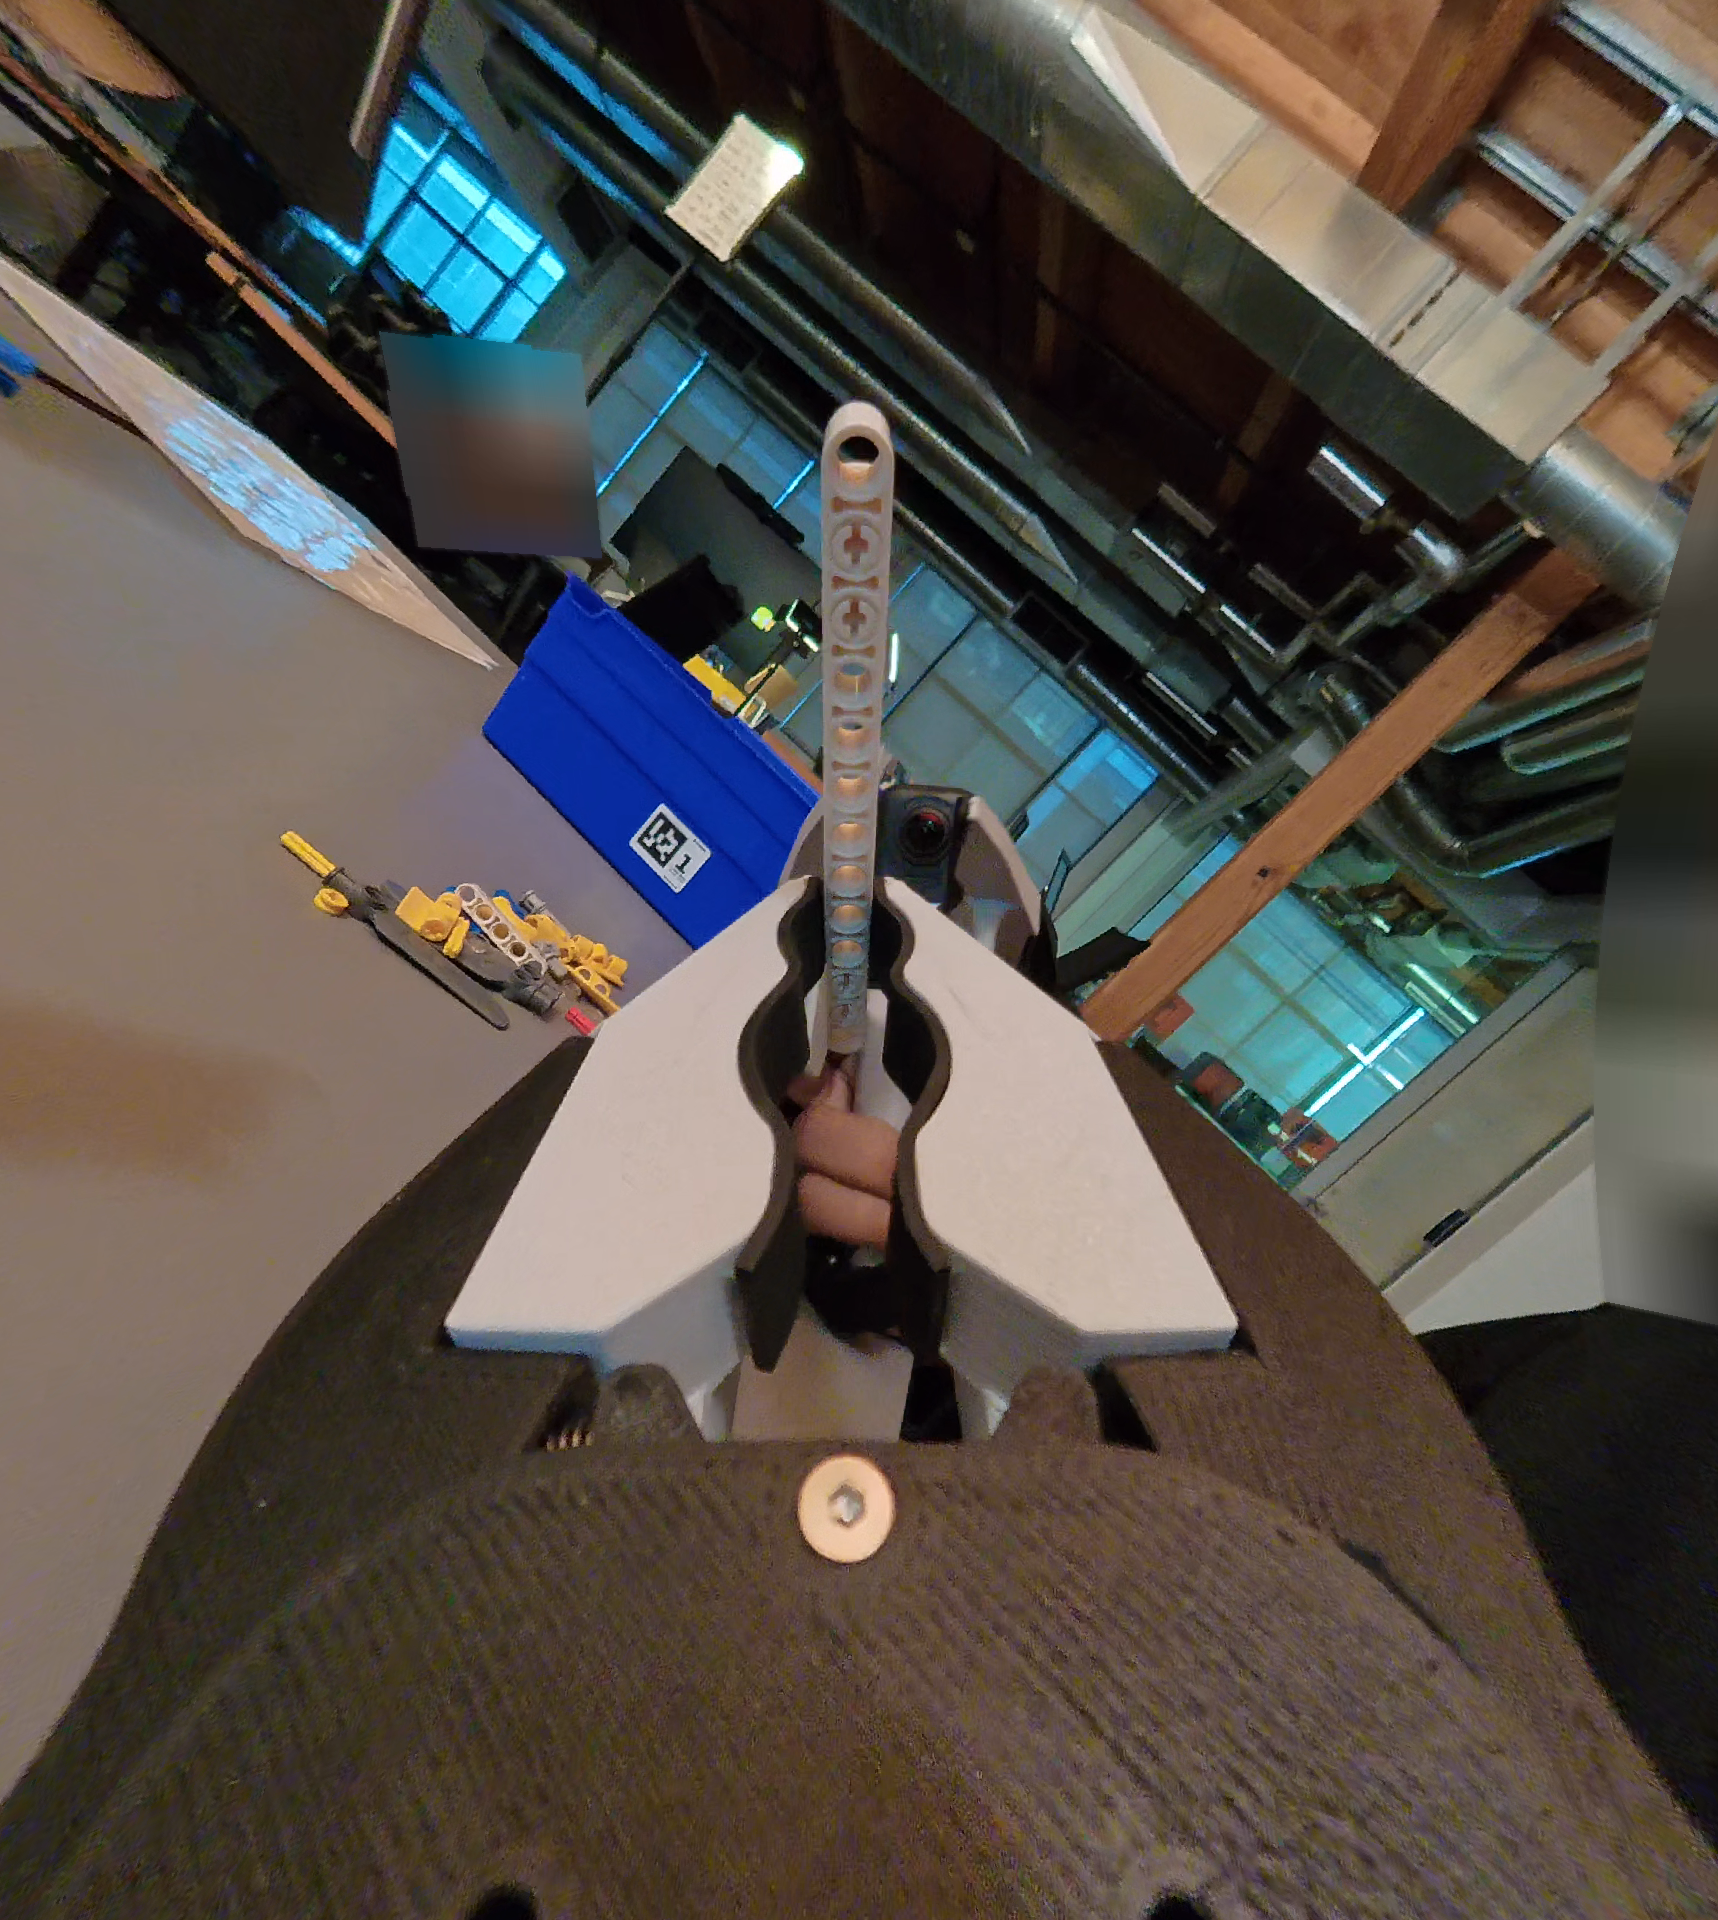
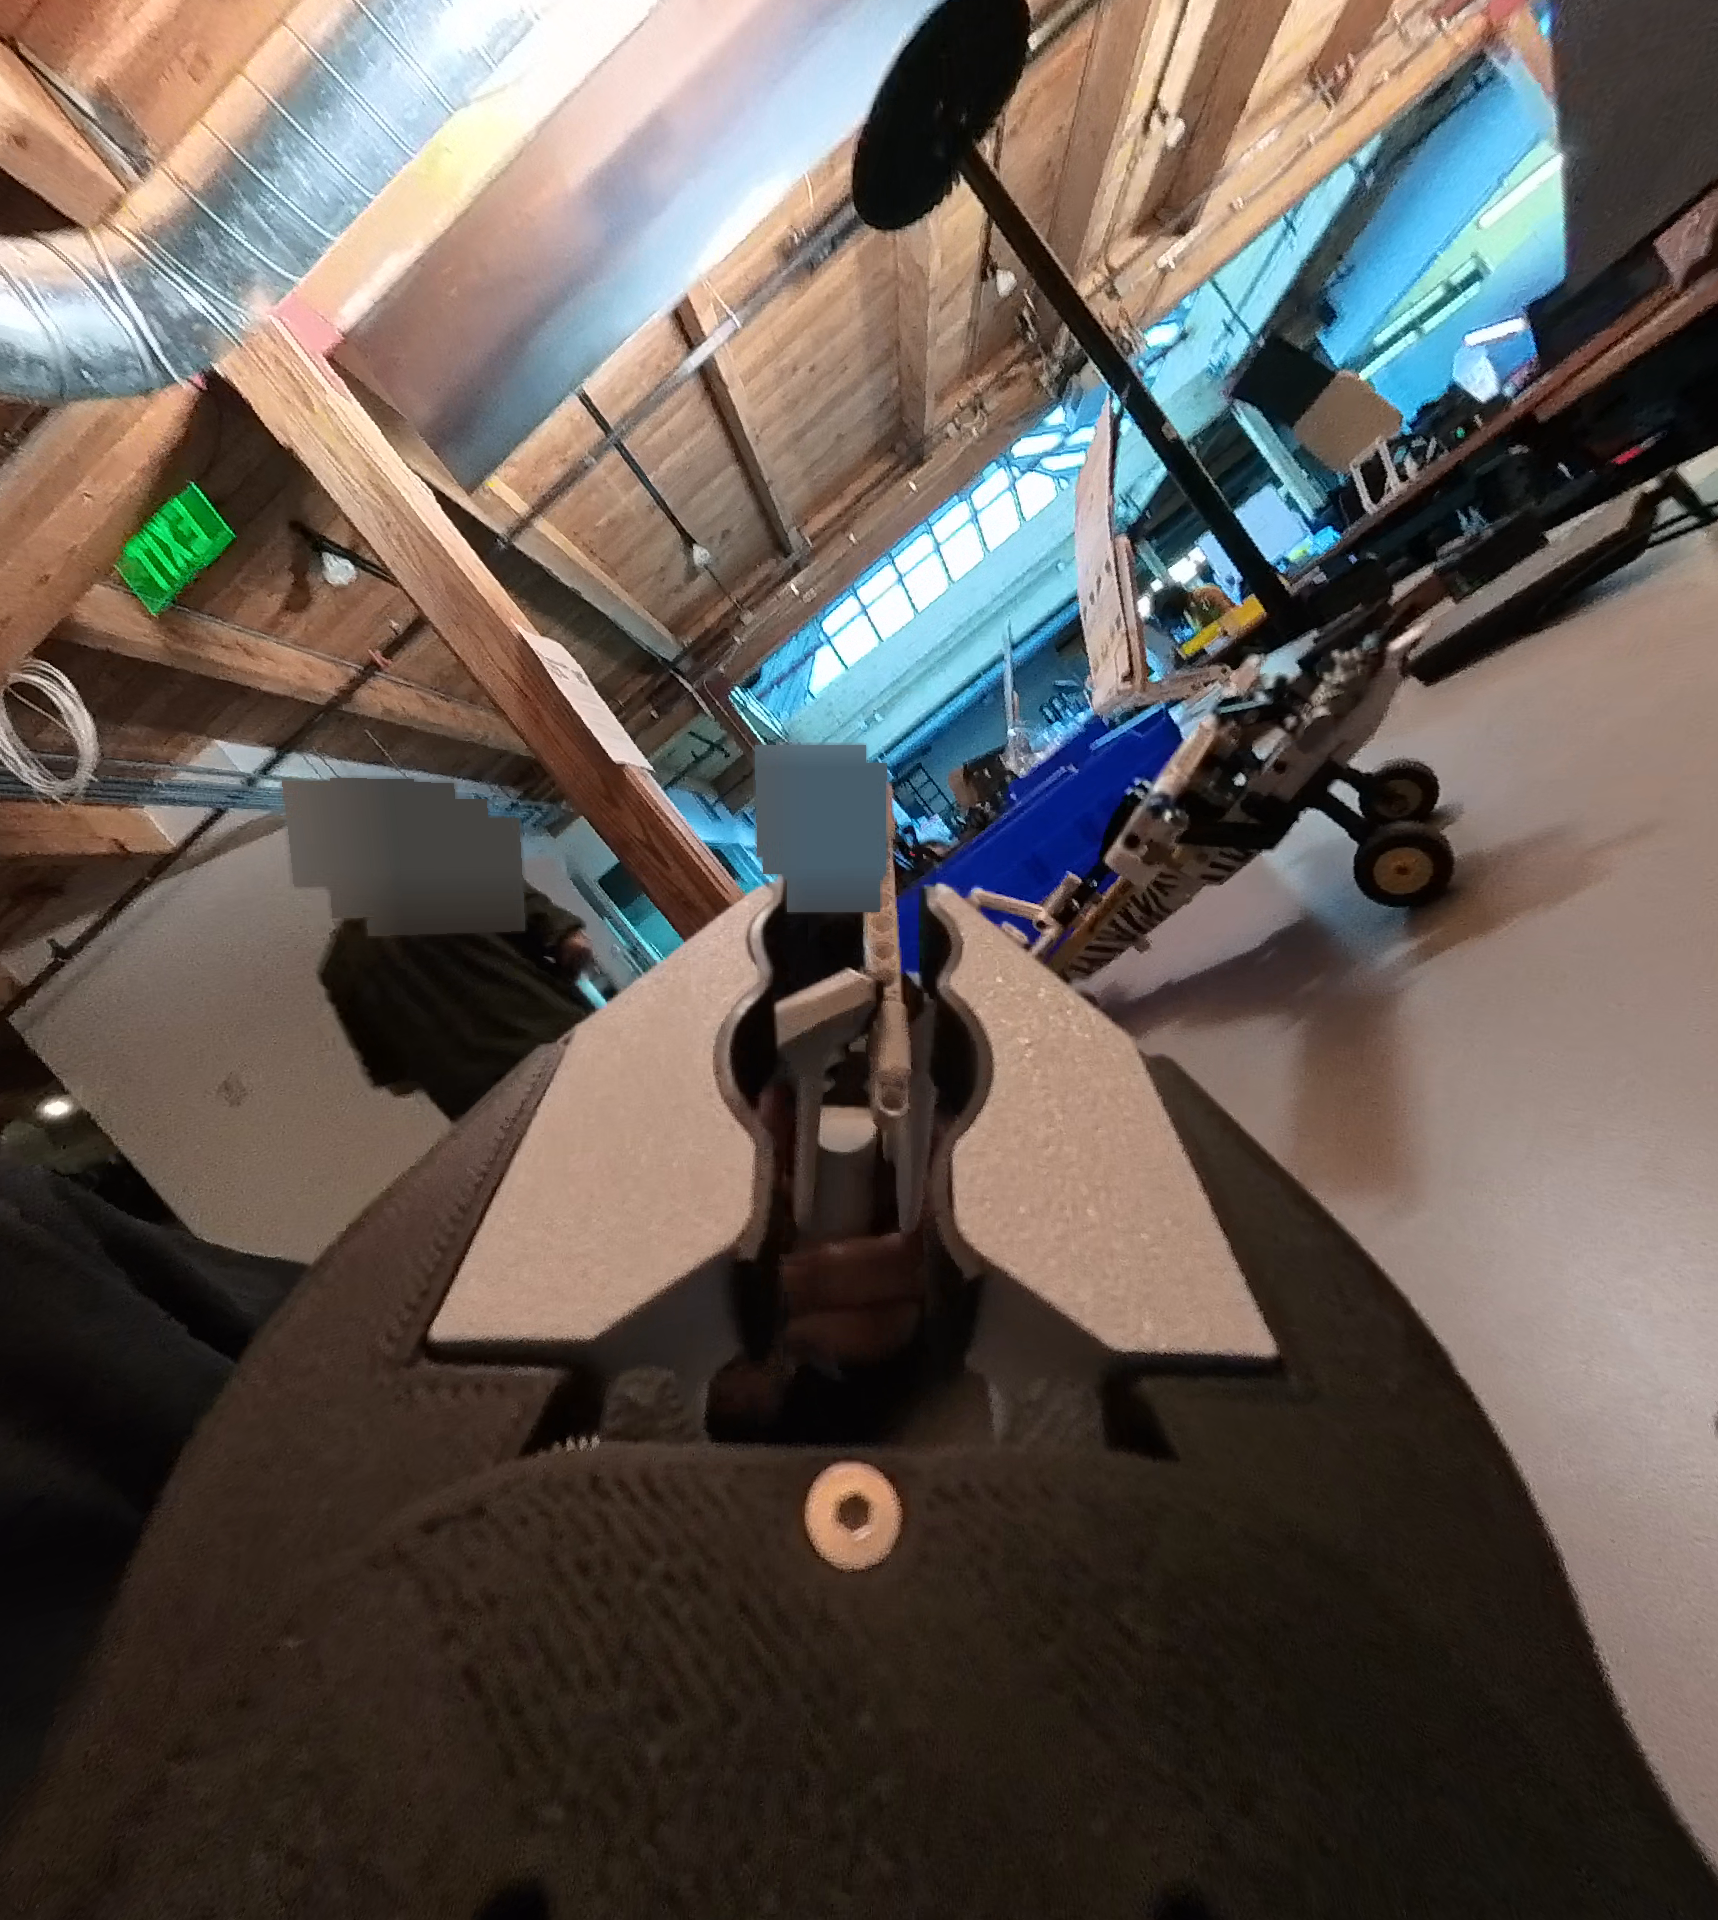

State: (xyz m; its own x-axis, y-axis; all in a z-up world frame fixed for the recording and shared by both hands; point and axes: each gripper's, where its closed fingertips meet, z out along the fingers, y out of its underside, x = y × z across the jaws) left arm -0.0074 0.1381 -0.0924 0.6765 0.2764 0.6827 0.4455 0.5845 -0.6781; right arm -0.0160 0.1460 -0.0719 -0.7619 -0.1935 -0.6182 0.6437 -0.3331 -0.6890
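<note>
We are seeing a blue bin (image 1: 626, 769) standing on the grey table (image 1: 107, 831), loose yellow and grey building pieces (image 1: 481, 935) lying nearby, and a wheeled model (image 2: 1281, 769)

One long grey beam (image 1: 853, 665) with a single row of holes. One blue bin (image 1: 626, 748) behind the beam, bearing one tag (image 1: 673, 847). One pile of small parts (image 1: 481, 930) left of the bin; its pieces overlap, count uncertain. One wheeled model (image 2: 1281, 769) beside the bin, two wheels visible.
</note>
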